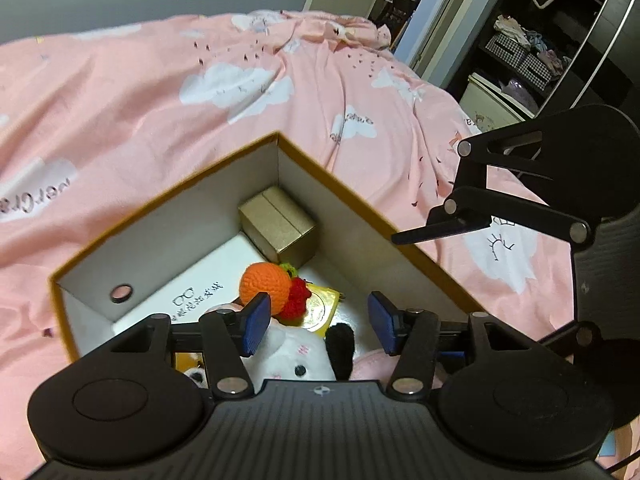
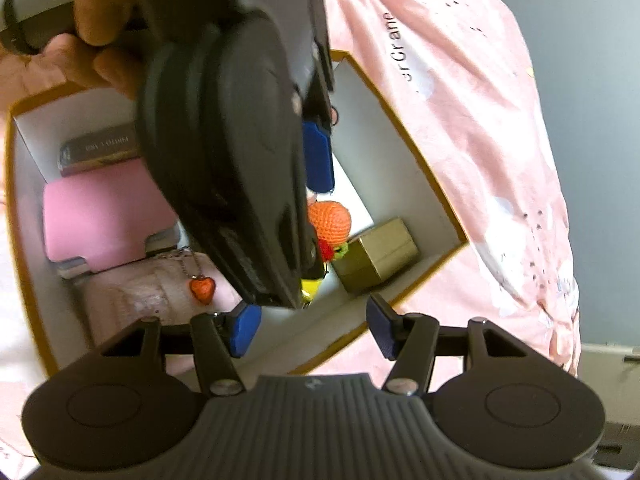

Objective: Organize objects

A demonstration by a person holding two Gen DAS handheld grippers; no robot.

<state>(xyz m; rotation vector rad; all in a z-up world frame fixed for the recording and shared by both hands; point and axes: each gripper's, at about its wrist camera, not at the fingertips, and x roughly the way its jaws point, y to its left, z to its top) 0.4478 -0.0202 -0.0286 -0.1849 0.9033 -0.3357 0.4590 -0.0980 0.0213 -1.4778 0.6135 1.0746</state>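
Orange crochet fruit [image 1: 264,285] is sitting just ahead of the left gripper [image 1: 316,322], jaws hanging apart over the box [image 1: 352,196], probably mid-drop, while the right gripper [image 2: 314,326] is idling with jaws apart too.

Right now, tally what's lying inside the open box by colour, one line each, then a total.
Inside the box, as far as both views show:
Gold: 2, small gold box, gold medallion
Pink: 1, pink case
Orange: 1, crocheted orange
Red: 2, crocheted strawberry, heart pendant
White: 1, plush toy
Silver-grey: 1, lettered case
Total: 8
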